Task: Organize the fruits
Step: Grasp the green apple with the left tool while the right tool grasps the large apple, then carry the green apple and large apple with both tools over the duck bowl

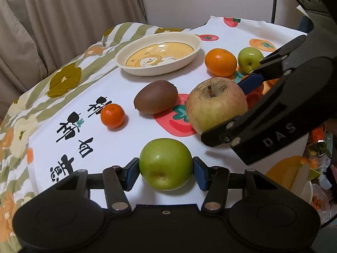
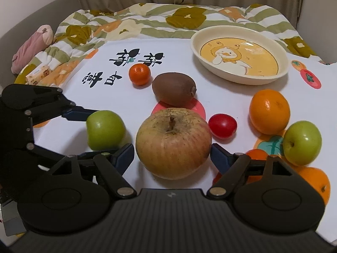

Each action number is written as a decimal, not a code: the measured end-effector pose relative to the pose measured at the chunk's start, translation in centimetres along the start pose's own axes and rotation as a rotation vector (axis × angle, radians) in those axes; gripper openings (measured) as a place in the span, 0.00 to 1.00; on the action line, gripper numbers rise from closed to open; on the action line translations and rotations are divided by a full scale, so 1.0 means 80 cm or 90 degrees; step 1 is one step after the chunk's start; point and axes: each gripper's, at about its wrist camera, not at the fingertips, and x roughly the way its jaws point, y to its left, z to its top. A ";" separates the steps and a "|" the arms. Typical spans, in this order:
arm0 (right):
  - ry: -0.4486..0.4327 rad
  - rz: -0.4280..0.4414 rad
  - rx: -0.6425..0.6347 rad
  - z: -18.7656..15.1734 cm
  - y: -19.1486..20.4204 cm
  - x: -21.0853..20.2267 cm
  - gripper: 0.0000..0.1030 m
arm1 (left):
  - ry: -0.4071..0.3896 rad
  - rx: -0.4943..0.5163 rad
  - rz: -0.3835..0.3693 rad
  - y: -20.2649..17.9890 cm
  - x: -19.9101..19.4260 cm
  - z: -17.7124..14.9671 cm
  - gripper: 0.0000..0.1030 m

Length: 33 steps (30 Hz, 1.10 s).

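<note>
My left gripper (image 1: 166, 174) is shut on a green apple (image 1: 165, 164) that rests low on the table; it also shows in the right wrist view (image 2: 105, 129). My right gripper (image 2: 172, 158) straddles a big yellowish-red apple (image 2: 173, 142), its blue pads close to both sides, with a small gap showing on the left. The same apple appears in the left wrist view (image 1: 215, 104). A cream duck plate (image 2: 239, 58) stands at the back and holds nothing. A kiwi (image 2: 173, 89), a small mandarin (image 2: 139, 73), a cherry tomato (image 2: 222, 125), an orange (image 2: 269, 111) and a second green apple (image 2: 302, 143) lie around.
The white printed cloth (image 2: 101, 48) covers the table, and a flowered quilt (image 2: 130, 23) lies behind it. A pink plush toy (image 2: 31, 46) and a tissue pack (image 2: 39, 73) lie at far left. Another orange (image 2: 316, 181) sits at the right edge. Snack bags (image 1: 318, 147) lie off the table's right side.
</note>
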 end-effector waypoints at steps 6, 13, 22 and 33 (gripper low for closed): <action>-0.003 -0.002 -0.005 0.003 -0.001 0.004 0.89 | -0.005 -0.011 -0.002 0.002 -0.001 -0.002 0.57; -0.001 -0.005 -0.003 0.004 0.001 0.001 0.88 | -0.015 -0.021 0.003 0.005 -0.006 -0.002 0.56; -0.021 -0.011 0.011 0.016 0.005 -0.023 0.88 | -0.033 -0.050 0.020 0.021 -0.031 0.012 0.56; -0.081 -0.015 0.038 0.063 -0.008 -0.092 0.88 | -0.081 -0.110 0.051 0.043 -0.083 0.055 0.56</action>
